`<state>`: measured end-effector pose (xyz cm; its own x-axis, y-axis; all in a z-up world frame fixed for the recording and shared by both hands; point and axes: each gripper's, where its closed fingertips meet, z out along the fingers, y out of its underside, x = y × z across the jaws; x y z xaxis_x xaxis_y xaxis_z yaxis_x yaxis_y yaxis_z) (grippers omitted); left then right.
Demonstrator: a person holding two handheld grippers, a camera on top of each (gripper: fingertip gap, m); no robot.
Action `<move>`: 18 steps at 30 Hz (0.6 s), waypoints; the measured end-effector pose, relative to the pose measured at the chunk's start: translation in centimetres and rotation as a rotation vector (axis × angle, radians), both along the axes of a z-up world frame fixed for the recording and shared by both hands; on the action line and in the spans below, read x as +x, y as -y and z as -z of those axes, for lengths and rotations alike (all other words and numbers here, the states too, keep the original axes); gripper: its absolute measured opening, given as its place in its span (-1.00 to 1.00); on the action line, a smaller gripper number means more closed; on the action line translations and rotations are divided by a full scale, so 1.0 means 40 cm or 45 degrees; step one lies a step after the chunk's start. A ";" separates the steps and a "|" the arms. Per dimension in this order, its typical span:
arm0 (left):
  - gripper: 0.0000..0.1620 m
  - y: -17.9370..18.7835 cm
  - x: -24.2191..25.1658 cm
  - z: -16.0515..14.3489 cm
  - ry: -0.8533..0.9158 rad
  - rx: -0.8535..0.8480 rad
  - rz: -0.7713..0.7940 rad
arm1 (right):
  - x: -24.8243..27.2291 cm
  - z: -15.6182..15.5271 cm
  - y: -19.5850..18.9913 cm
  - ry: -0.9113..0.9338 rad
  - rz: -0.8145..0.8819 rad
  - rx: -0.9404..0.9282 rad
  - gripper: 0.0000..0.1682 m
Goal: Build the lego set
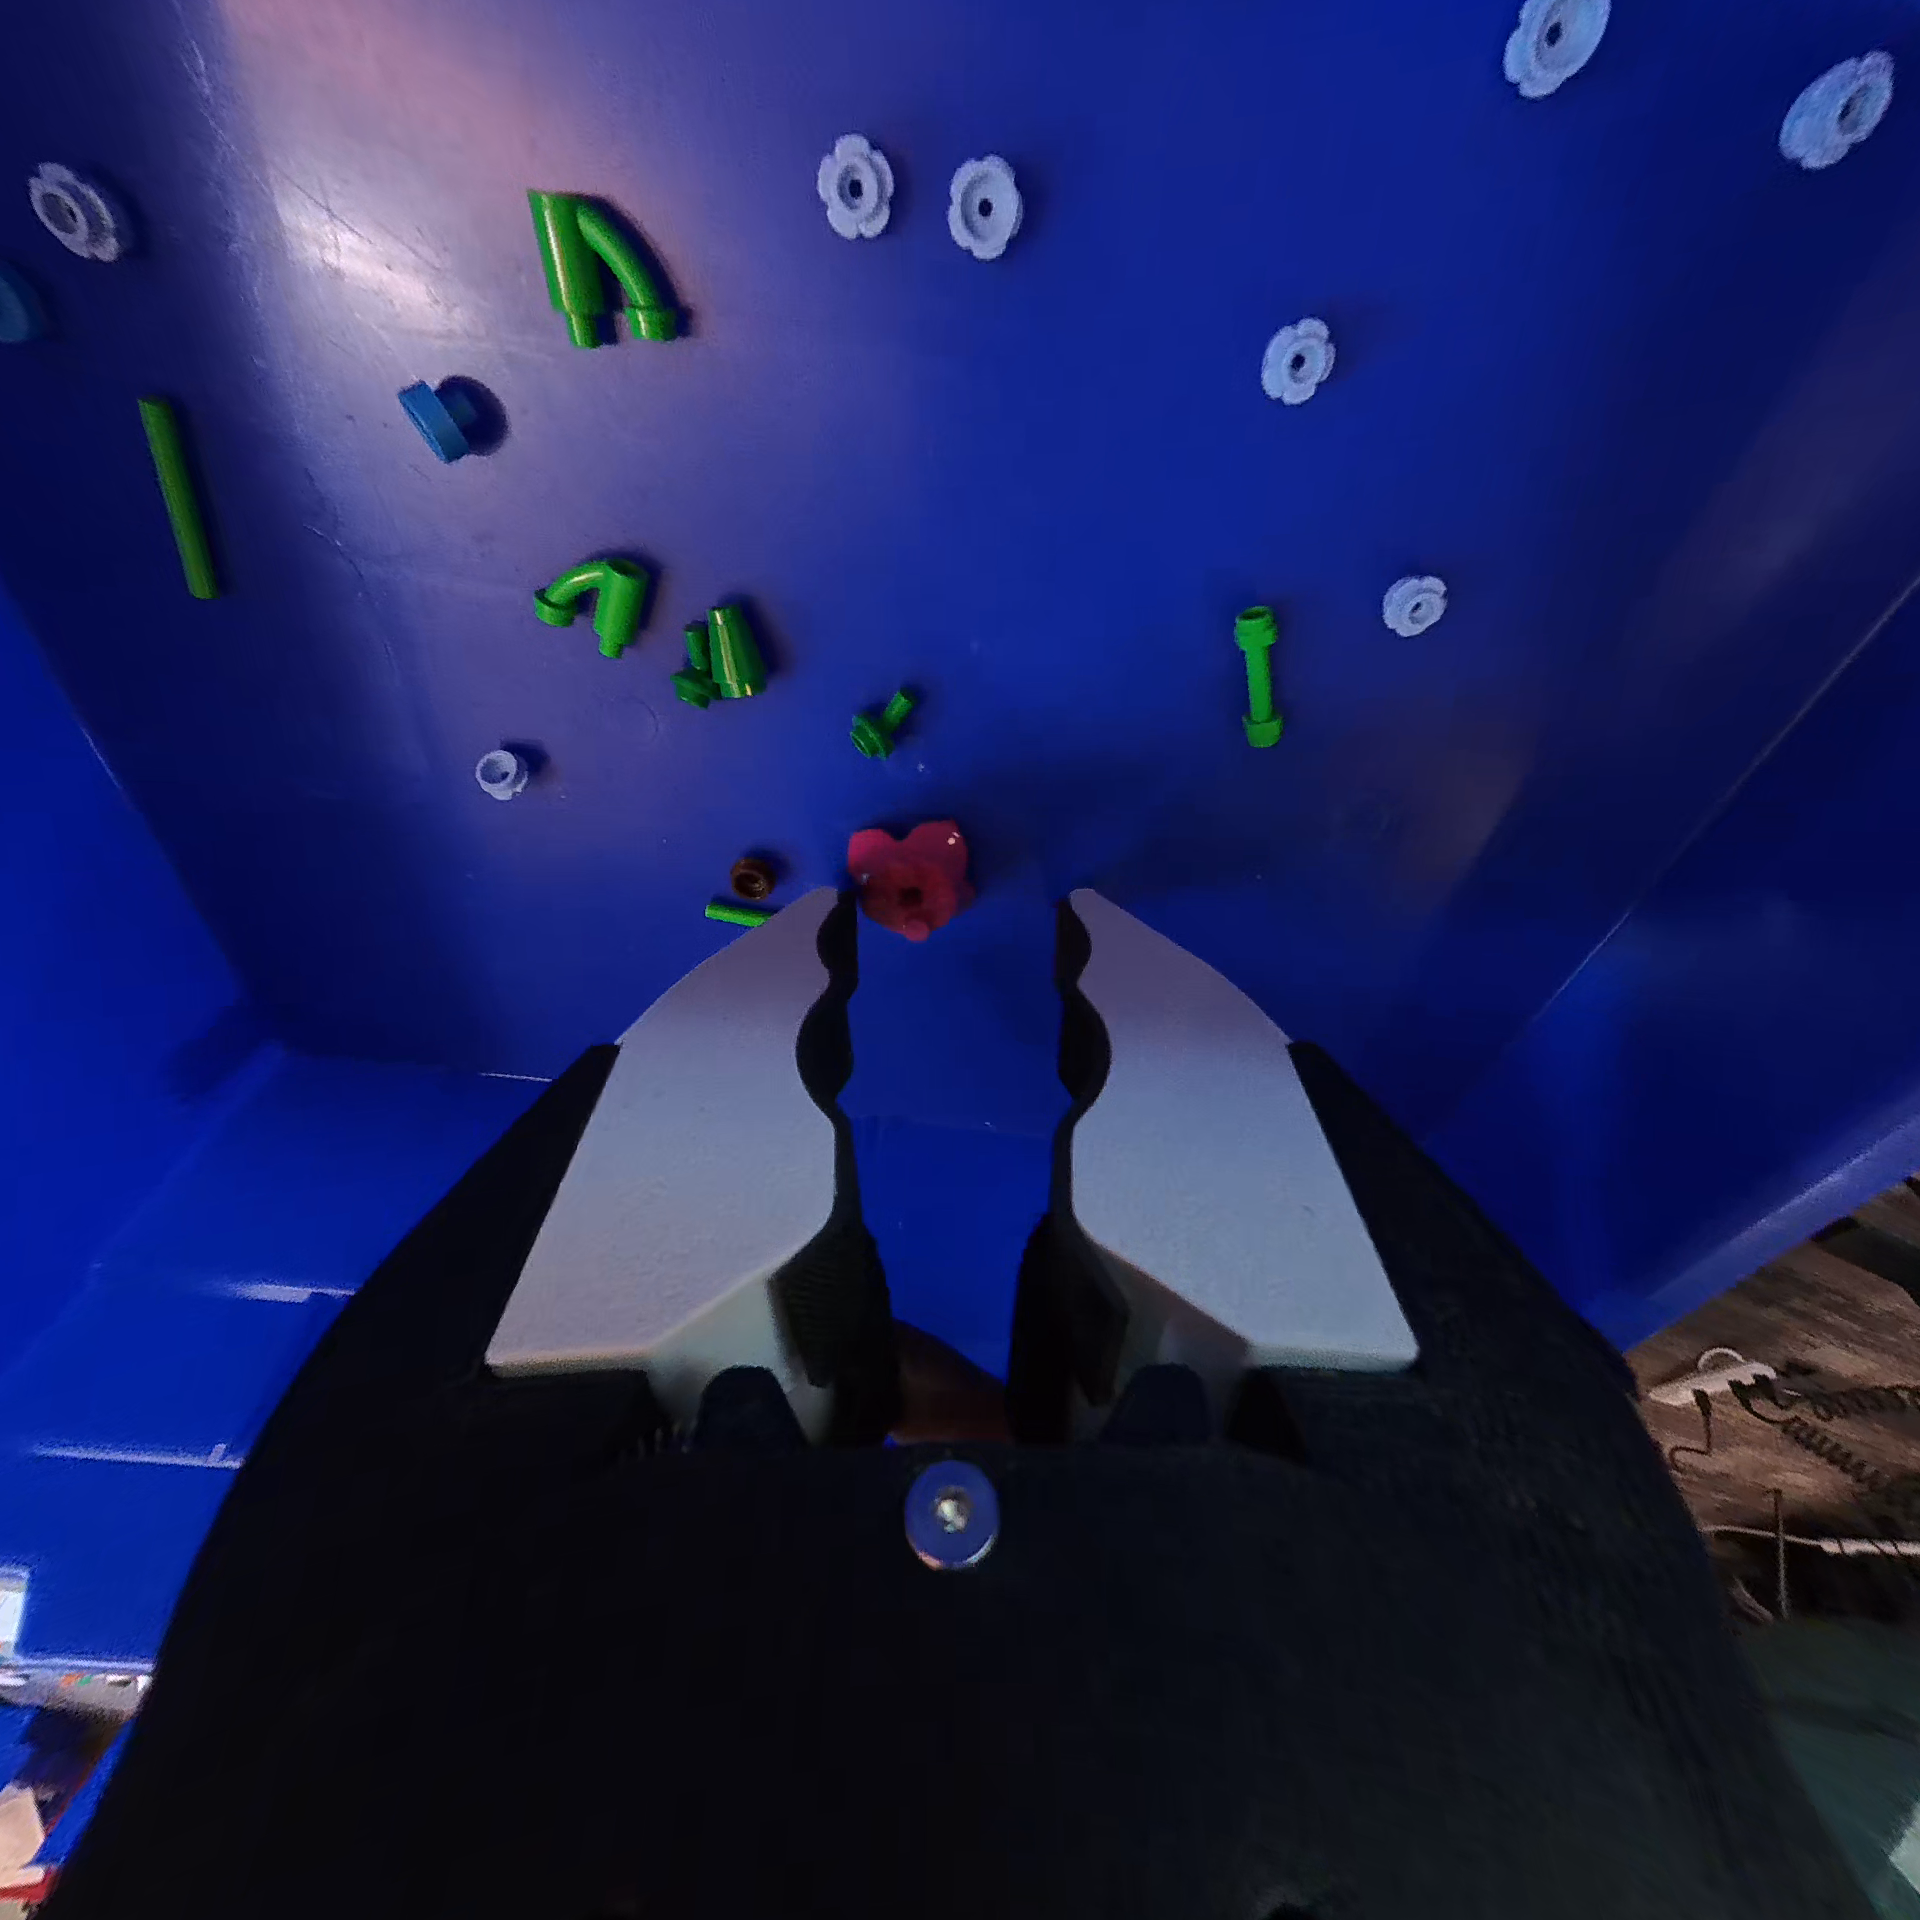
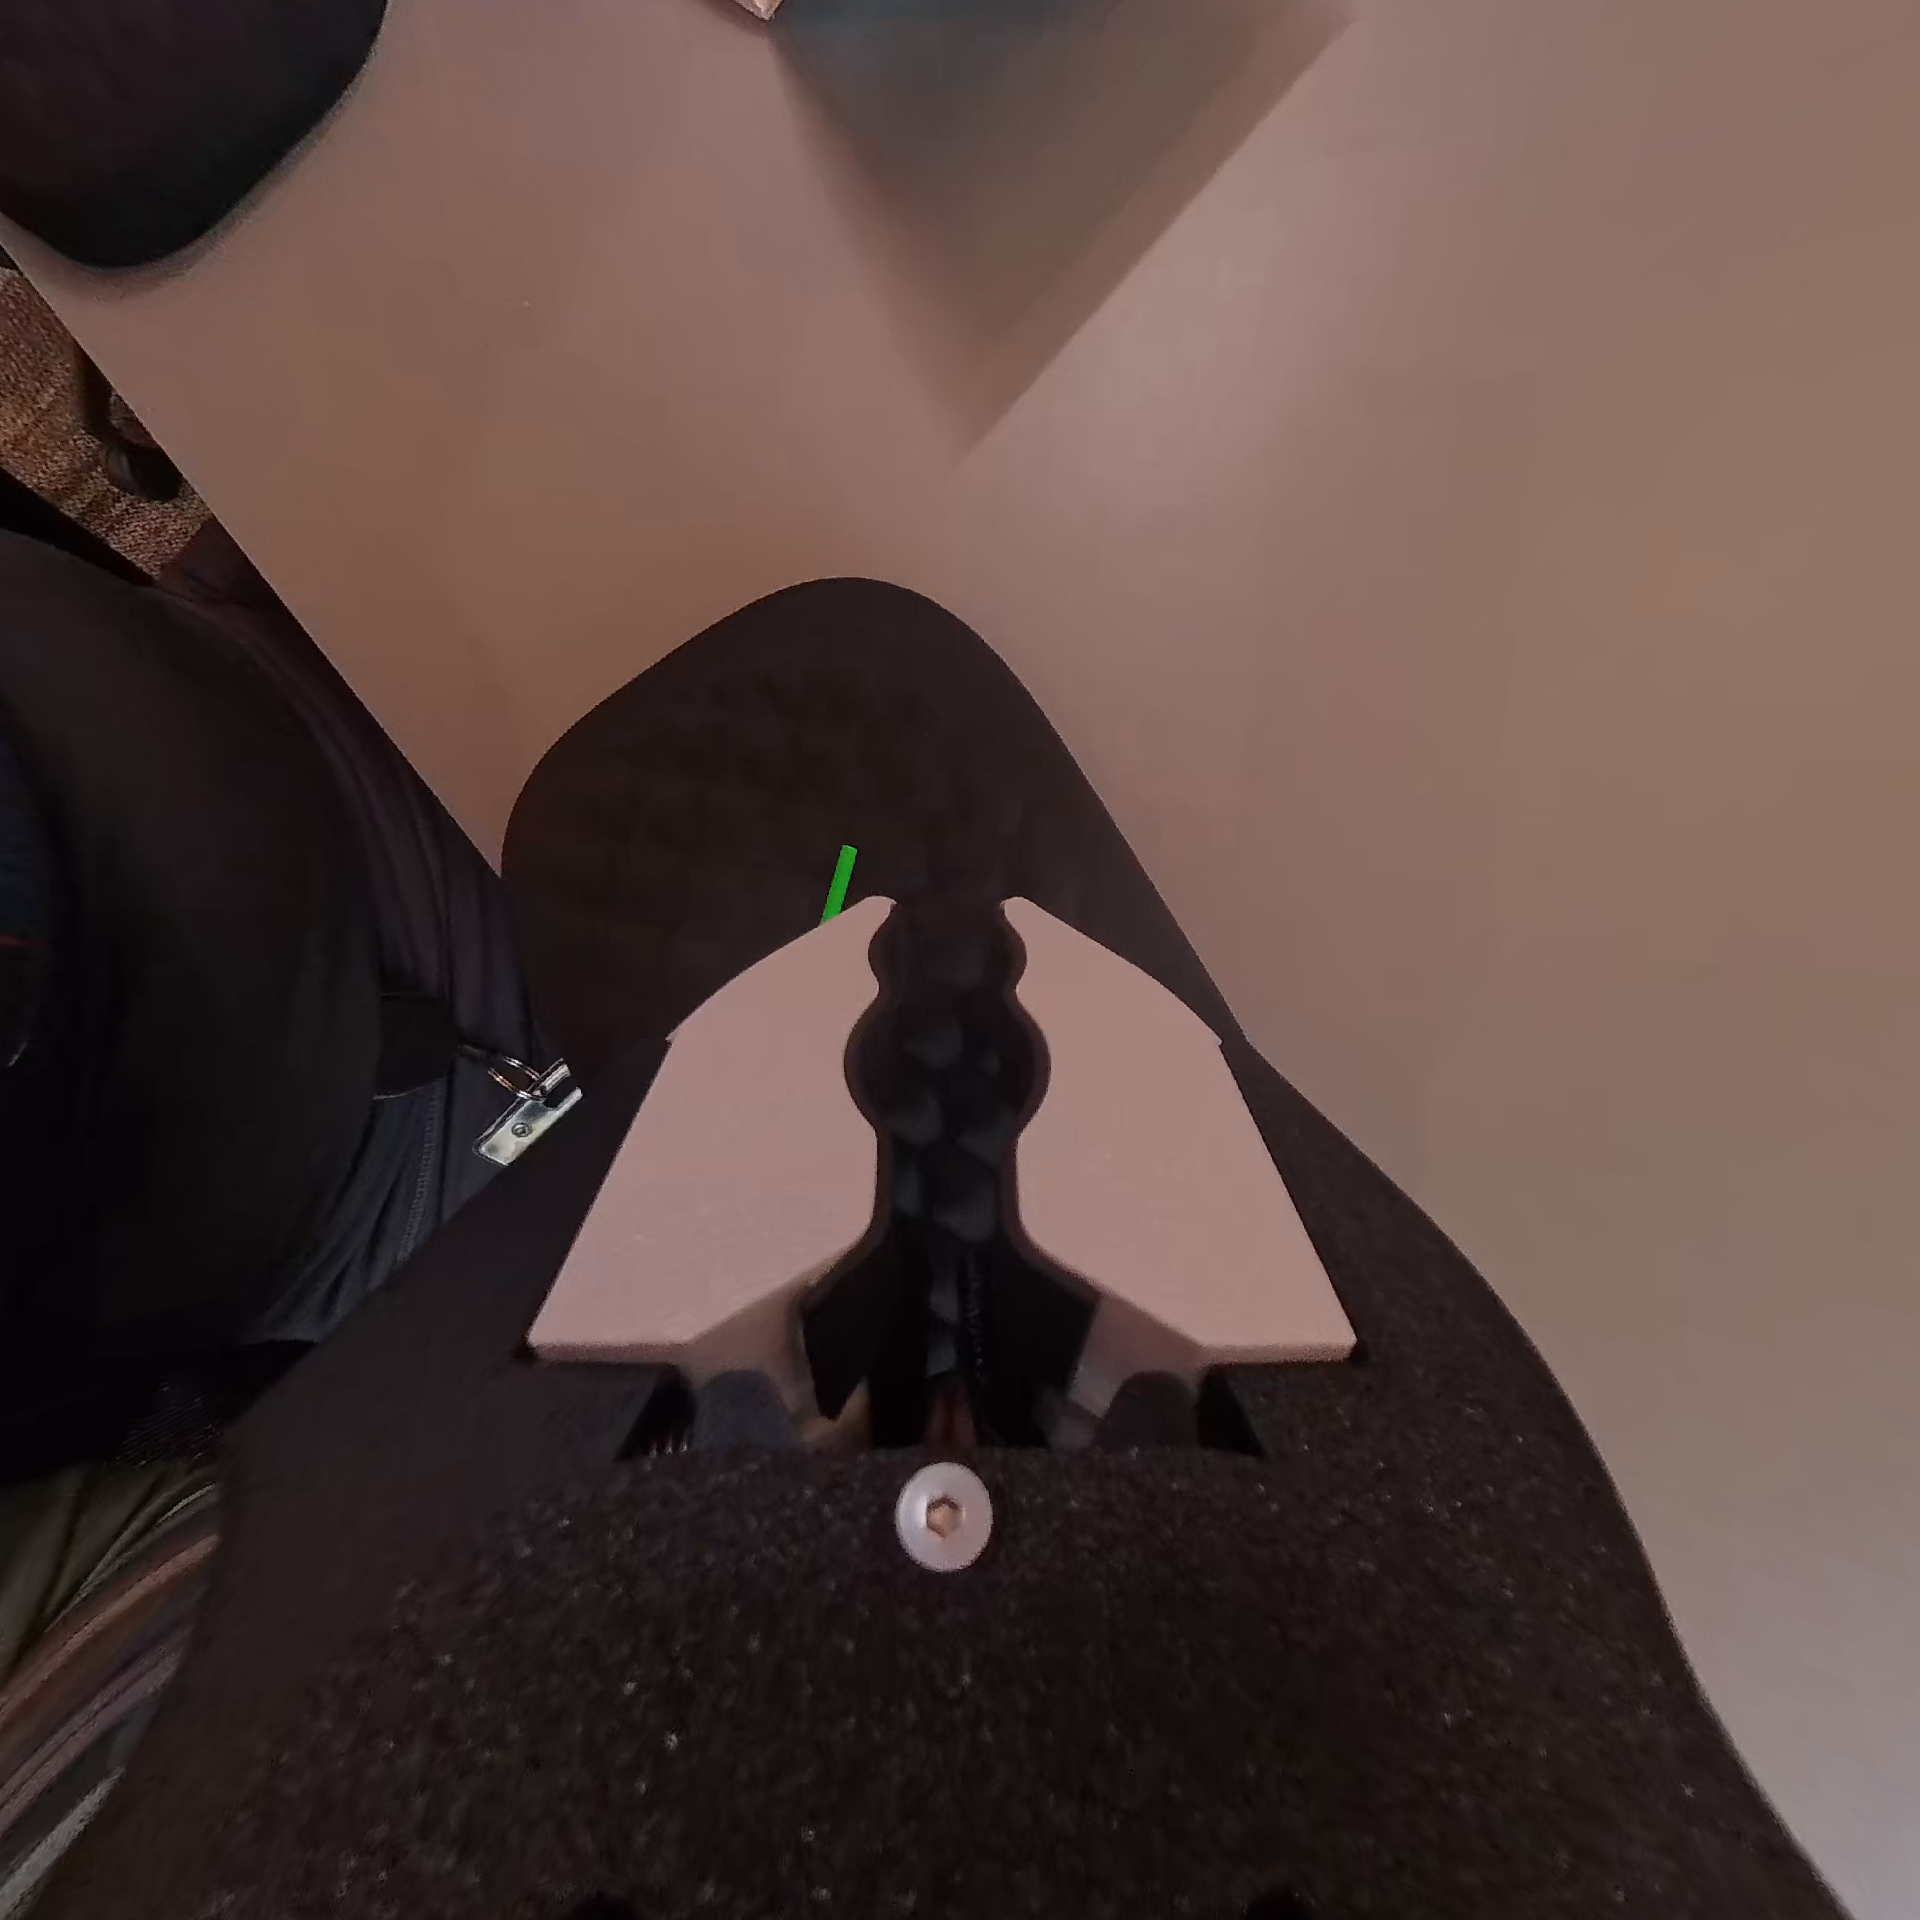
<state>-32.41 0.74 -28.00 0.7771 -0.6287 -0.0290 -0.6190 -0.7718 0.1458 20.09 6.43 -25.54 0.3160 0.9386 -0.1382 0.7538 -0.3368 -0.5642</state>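
In the left wrist view, my left gripper (image 1: 956, 909) is open and empty, low inside a blue bin (image 1: 1039, 520). A magenta flower piece (image 1: 909, 878) lies just ahead of the left fingertip (image 1: 821, 914). Green stem pieces lie around it: a curved one (image 1: 597, 608), a forked one (image 1: 603, 270), a long rod (image 1: 179, 499) and a short bar (image 1: 1259, 675). Pale flower discs (image 1: 854, 187) lie farther off. In the right wrist view, my right gripper (image 2: 951, 904) is closed, and a thin green rod (image 2: 840, 883) sticks out by its left fingertip.
A small brown stud (image 1: 753, 876) and a short green pin (image 1: 738, 914) lie left of the magenta flower. A blue piece (image 1: 442, 416) lies farther off. The right wrist view faces beige walls (image 2: 1455, 623), with a dark rounded shape (image 2: 769, 748) behind the fingertips and a person's dark clothing (image 2: 208, 935) at left. To the long rod (image 1: 179, 499): left tips about 10 cm, right tips about 55 cm.
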 end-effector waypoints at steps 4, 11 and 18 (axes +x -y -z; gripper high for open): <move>-0.50 -0.011 0.000 -0.030 0.063 0.061 -0.014 | 0.003 -0.003 -0.003 -0.004 0.009 0.002 -0.81; -0.50 -0.059 -0.018 -0.058 0.064 0.178 0.008 | -0.008 0.000 -0.006 -0.003 -0.007 0.005 -0.81; -0.61 -0.081 0.019 -0.025 0.095 0.203 0.086 | -0.003 -0.004 -0.001 -0.003 -0.010 0.026 -0.81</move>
<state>-31.65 3.97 -26.99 0.7371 -0.6714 -0.0767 -0.6745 -0.7379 -0.0233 19.95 6.46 -25.39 0.3083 0.9437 -0.1202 0.7549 -0.3196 -0.5727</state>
